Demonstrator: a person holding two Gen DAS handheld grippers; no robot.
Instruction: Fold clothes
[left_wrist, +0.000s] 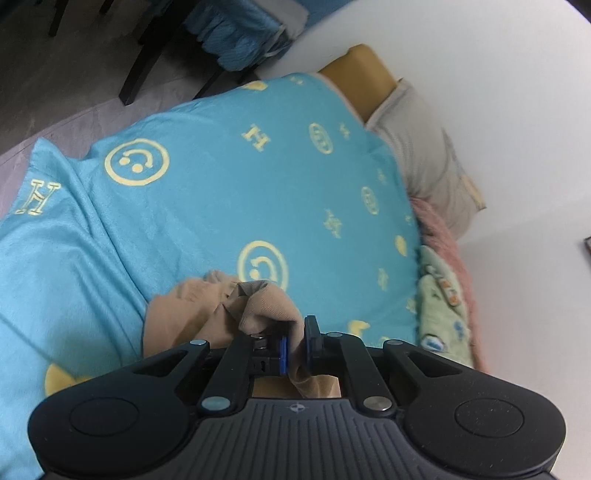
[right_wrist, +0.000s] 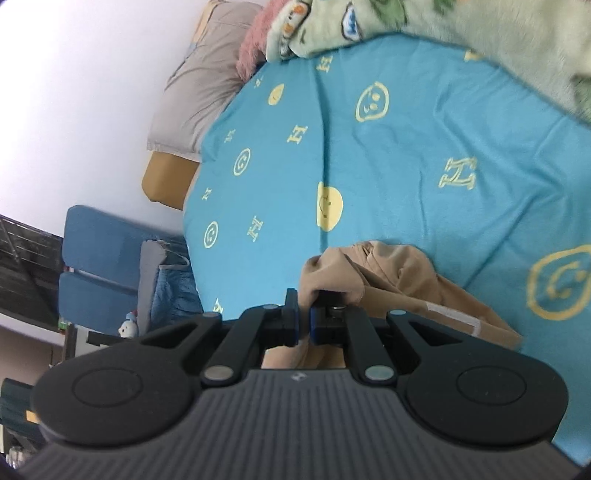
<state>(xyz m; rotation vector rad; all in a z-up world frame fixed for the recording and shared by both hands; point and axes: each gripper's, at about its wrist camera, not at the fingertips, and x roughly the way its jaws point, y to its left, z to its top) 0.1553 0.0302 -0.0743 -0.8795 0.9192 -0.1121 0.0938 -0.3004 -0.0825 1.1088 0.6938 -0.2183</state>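
The tan garment (right_wrist: 399, 284) lies bunched near the close edge of the bed, on the blue sheet (left_wrist: 221, 206) with its yellow smiley faces and letters. It is crumpled, not laid flat, and a pale label shows on the part trailing to one side. Both grippers have hold of it: the left gripper (left_wrist: 294, 349) is pinched nearly closed on a fold of the cloth, and the right gripper (right_wrist: 303, 319) is clamped the same way on another bunch, fabric squeezed between its blue pads.

This looks to me like the early step, taking the garment by two points to shake or spread it out before any fold is made. The next move probably calls for drawing the two grips apart and lifting, so the cloth opens and can be laid smooth on the sheet.

Farther off sit a grey pillow (left_wrist: 424, 155), a pink fluffy blanket (left_wrist: 447, 236) and a green patterned blanket (right_wrist: 369, 22) against the white wall.
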